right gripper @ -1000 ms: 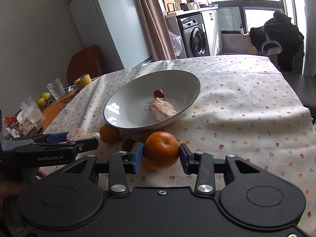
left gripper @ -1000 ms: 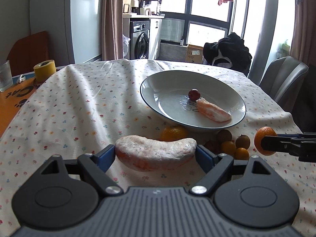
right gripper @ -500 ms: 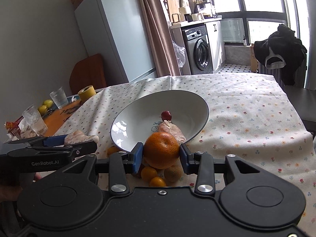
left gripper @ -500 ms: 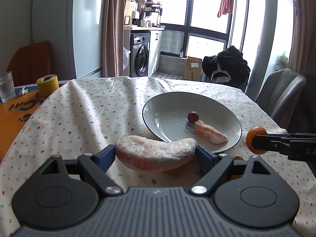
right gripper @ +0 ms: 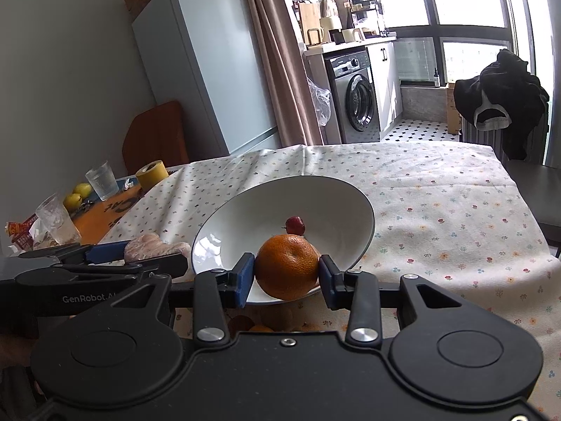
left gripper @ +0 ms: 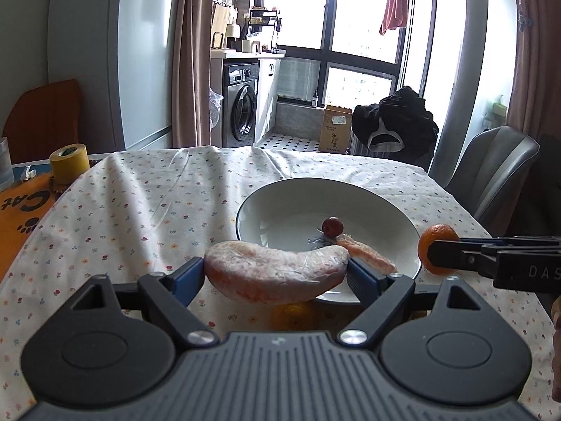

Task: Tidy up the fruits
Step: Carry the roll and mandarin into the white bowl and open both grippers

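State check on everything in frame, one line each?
left tongs: shut on the pomelo segment
right tongs: shut on the orange
pomelo segment: held off the table, short of the bowl
orange: held at the bowl's near rim
bowl: upright, holds a red fruit and another segment
washing machine: door shut

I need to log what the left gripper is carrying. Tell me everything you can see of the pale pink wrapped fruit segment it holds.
The wrapped fruit segment is a curved, crescent-shaped wedge, pale pink-orange, under what looks like clear, crinkled film. It lies crosswise, ends pinched between the blue-padded jaws of the left gripper, which alone touch it. It hangs above the floral tablecloth, near the front rim of the white bowl, not yet inside. The right wrist view shows it left of the bowl.
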The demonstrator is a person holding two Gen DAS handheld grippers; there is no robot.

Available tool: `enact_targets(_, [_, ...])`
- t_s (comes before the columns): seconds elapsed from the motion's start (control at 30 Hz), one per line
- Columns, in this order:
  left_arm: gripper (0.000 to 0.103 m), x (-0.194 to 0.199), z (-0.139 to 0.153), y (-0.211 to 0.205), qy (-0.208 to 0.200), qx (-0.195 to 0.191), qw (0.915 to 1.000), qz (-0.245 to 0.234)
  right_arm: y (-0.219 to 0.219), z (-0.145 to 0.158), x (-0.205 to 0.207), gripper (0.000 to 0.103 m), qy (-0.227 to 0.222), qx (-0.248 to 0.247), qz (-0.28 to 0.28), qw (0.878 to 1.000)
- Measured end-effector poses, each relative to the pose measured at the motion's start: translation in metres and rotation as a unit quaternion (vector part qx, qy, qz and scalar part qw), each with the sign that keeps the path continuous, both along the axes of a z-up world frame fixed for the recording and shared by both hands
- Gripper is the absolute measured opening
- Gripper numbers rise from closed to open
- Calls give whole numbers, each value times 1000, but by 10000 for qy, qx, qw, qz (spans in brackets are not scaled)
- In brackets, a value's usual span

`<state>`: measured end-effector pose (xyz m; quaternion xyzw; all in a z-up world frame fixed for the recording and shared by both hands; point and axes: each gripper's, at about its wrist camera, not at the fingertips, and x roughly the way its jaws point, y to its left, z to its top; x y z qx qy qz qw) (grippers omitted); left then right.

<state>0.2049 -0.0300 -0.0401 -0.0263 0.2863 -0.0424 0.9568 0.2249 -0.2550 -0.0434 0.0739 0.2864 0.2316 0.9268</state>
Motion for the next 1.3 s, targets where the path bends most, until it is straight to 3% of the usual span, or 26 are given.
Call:
enact_targets(0.63, [86,32,-17,-18,161,-126,9996,-216,3,-9,18,38,33,61,-30,10000])
enact_targets(0.8, [87,38,-19,-14,239,-291,9992,-138,2,-10,21,38,27,77,-57,10000])
enact_targets(1.3, [89,22,-11,13,189,-206,9993,264,18,-7,22,38,20,112,71,9999])
